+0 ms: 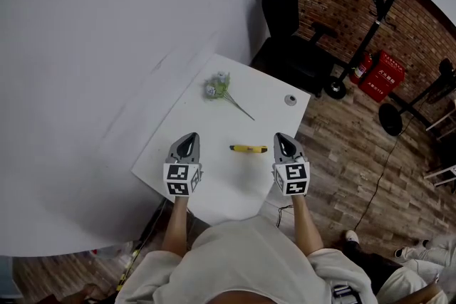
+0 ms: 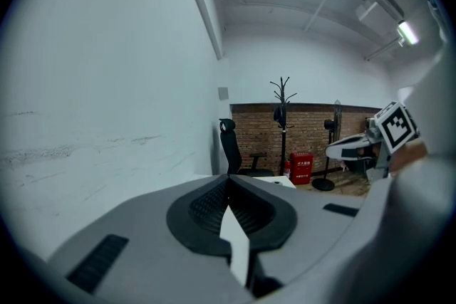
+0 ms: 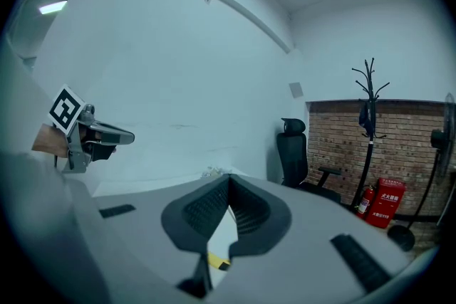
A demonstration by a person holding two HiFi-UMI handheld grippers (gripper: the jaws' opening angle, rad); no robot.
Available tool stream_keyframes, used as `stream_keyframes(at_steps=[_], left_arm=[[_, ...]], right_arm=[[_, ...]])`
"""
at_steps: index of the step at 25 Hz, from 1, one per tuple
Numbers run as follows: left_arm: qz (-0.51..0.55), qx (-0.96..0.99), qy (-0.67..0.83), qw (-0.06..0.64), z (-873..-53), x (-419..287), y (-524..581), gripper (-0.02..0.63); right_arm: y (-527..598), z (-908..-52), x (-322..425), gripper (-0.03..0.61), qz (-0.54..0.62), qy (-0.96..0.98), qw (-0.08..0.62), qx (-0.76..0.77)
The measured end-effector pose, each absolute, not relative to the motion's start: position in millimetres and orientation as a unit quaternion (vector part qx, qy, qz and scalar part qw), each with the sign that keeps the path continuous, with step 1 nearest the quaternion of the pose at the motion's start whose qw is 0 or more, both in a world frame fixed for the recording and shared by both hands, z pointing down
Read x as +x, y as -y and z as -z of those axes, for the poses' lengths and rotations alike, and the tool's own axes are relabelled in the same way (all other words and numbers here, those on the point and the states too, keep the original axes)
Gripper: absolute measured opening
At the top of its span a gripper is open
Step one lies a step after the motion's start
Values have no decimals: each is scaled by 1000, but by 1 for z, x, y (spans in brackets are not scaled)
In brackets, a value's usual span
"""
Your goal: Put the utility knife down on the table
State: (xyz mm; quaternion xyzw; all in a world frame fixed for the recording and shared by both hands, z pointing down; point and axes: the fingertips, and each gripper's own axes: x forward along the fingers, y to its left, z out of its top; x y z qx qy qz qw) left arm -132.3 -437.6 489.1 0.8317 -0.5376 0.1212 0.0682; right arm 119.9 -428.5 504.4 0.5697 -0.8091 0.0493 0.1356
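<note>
The yellow utility knife [image 1: 249, 149] lies flat on the white table [image 1: 214, 117], between my two grippers and touched by neither. My left gripper [image 1: 187, 146] hovers to its left with jaws shut and empty; in the left gripper view its tips [image 2: 229, 180] meet. My right gripper [image 1: 285, 146] hovers just right of the knife's end, also shut and empty. In the right gripper view a sliver of the yellow knife [image 3: 217, 263] shows through the gap below the closed tips [image 3: 229, 178].
A small flower sprig [image 1: 221, 87] lies at the table's far side, and a small round cap [image 1: 290, 100] sits near the right corner. Beyond the table stand a black office chair [image 1: 285, 18], a coat stand [image 1: 385, 3] and a red box [image 1: 381, 75] by a brick wall.
</note>
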Motion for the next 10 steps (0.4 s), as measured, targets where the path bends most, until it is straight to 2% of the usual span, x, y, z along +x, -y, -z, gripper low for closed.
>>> stream_keyframes(at_steps=[10], left_arm=[[-123, 833, 535, 67, -487, -134, 439, 6]], right_arm=[[430, -504, 116, -2, -50, 809, 140, 568]])
